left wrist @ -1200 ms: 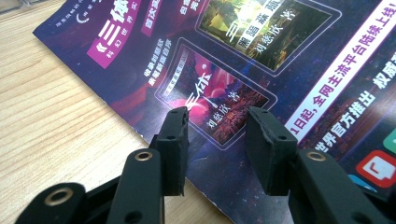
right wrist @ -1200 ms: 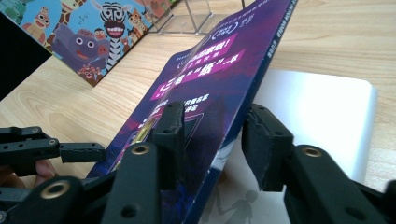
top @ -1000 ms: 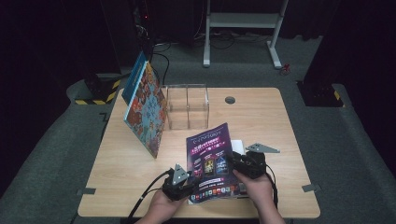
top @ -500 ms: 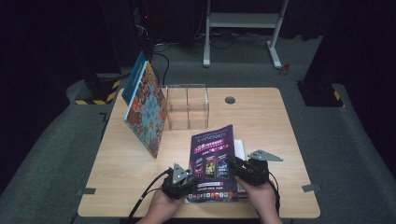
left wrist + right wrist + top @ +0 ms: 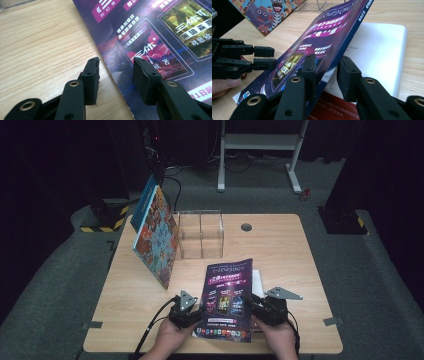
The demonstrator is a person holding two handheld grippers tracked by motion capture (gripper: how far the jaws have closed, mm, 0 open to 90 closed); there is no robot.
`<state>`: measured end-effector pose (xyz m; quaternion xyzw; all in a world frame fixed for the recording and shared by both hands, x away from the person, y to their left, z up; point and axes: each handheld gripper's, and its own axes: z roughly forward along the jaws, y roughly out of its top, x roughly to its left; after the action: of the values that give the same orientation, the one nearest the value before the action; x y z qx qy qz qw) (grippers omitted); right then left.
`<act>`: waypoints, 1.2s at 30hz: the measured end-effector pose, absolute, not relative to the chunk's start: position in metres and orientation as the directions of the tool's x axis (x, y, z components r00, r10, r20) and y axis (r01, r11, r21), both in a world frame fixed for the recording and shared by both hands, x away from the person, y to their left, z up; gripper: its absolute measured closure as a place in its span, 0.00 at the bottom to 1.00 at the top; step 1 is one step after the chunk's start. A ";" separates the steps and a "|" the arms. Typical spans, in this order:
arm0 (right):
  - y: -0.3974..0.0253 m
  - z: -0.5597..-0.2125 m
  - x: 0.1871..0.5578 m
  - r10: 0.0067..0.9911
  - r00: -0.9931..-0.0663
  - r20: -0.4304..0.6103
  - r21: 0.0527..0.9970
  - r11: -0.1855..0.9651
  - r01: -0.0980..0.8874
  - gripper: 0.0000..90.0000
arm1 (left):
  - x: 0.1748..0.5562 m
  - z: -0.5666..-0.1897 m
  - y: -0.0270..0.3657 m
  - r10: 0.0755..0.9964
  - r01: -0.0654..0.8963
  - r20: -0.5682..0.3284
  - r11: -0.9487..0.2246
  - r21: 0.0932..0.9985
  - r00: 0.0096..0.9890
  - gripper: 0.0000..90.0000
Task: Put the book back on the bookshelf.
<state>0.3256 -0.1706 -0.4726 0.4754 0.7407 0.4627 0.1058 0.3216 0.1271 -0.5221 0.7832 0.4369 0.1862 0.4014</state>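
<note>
Magazine: the purple magazine (image 5: 227, 300) sits at the bottom middle of the high view, its cover (image 5: 329, 37) lifted over the white page (image 5: 379, 50).
Left gripper: the left gripper (image 5: 115, 75) has its jaws apart, one on each side of the cover's edge (not pinching it).
Right gripper: the right gripper (image 5: 325, 71) has its jaws around the cover's right edge; I cannot tell if they squeeze it.
Nearby: a picture book (image 5: 155, 237) leans at upper left, beside a clear box (image 5: 200, 234).
Risk: the thin cover may slip out and flop down, or crease if pulled hard.
</note>
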 end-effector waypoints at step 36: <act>-0.134 -0.449 0.319 0.719 -0.610 0.333 0.861 0.032 0.508 0.94 | 0.306 -0.512 0.152 0.840 0.488 -0.088 -0.223 0.844 0.536 0.51</act>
<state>0.3185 -0.1343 -0.4494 0.4307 0.7120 0.5461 0.0964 0.3056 0.1520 -0.5123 0.7565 0.4389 0.1986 0.4423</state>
